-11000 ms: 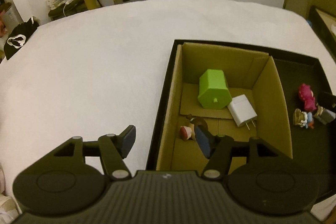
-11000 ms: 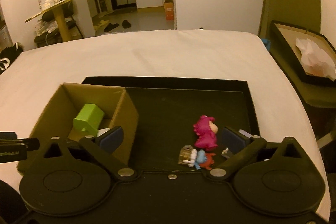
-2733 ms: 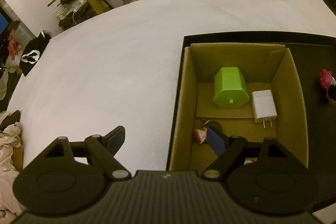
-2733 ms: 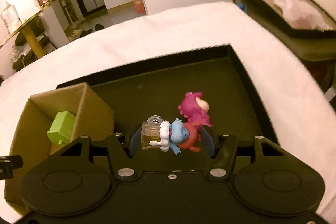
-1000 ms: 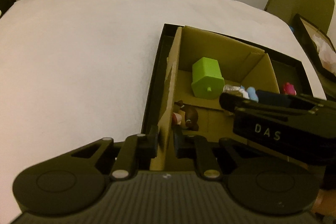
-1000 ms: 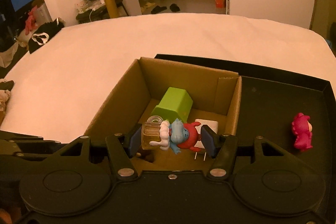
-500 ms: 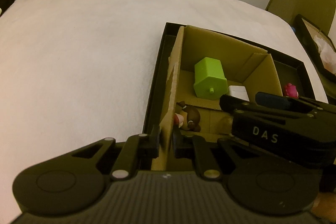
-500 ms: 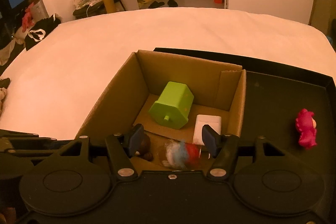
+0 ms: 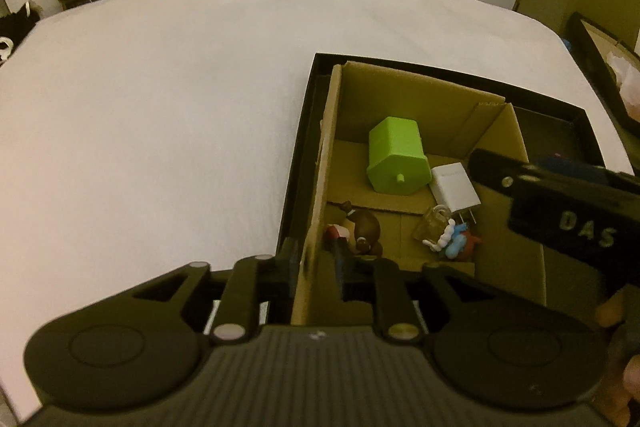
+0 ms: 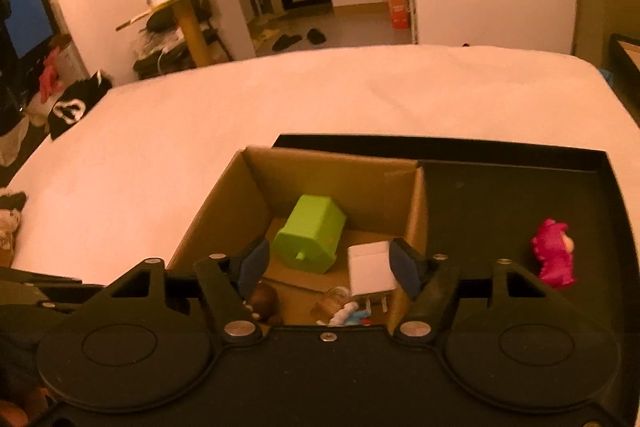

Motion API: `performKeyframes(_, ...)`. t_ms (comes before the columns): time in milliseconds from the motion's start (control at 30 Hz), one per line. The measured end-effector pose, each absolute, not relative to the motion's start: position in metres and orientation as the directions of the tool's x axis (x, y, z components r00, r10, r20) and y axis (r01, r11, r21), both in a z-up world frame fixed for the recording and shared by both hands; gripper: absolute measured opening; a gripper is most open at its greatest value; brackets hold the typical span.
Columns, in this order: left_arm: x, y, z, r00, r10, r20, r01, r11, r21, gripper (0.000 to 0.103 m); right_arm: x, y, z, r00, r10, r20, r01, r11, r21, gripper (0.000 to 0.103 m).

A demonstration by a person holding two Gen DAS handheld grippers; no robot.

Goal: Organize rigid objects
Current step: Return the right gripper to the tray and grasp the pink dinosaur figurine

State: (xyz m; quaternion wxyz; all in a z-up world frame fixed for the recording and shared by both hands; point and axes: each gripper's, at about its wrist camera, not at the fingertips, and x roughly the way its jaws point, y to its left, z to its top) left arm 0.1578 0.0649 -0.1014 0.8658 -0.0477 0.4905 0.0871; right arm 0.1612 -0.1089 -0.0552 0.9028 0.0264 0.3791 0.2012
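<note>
Cardboard box (image 9: 404,99) wall sits between the opening left gripper (image 9: 316,259) fingers, right gripper (image 10: 326,263) opening empty; the freed box may shift at six o'clock.

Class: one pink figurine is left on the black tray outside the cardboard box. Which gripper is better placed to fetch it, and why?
Right. The right gripper has empty, opening jaws, and the pink figurine lies just to its right. The left gripper straddles the cardboard box wall, on the far side.
</note>
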Motion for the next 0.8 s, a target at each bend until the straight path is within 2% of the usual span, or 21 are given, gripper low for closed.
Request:
performKeyframes(100,0.159,0.059,-0.098,0.509,0.13,-0.851,-0.201,0.979,0.029,0.038,0.162,-0.118,-0.053,0.655,0.373,-0.657,-0.322,0.925,0.204,0.085)
performKeyframes(233,0.161,0.052,-0.092,0.516,0.151,-0.843,-0.202,0.978,0.052,0.041,0.164,-0.128,-0.054,0.673,0.342,-0.656,-0.289,0.938,0.191,0.095)
performKeyframes(567,0.172,0.039,-0.085,0.51,0.198,-0.837,-0.215,0.972,0.099,0.042,0.175,-0.162,-0.059,0.699,0.309,-0.645,-0.208,0.951,0.23,0.095)
performKeyframes(633,0.175,0.036,-0.085,0.502,0.214,-0.838,-0.221,0.969,0.115,0.047,0.178,-0.169,-0.063,0.703,0.295,-0.648,-0.186,0.955,0.233,0.095)
performKeyframes(700,0.178,0.034,-0.085,0.499,0.232,-0.835,-0.226,0.965,0.133,0.056,0.18,-0.174,-0.068,0.705,0.276,-0.653,-0.164,0.959,0.229,0.096)
performKeyframes(800,0.183,0.03,-0.086,0.497,0.262,-0.827,-0.228,0.959,0.166,0.064,0.182,-0.183,-0.079,0.703,0.255,-0.664,-0.128,0.964,0.235,0.097)
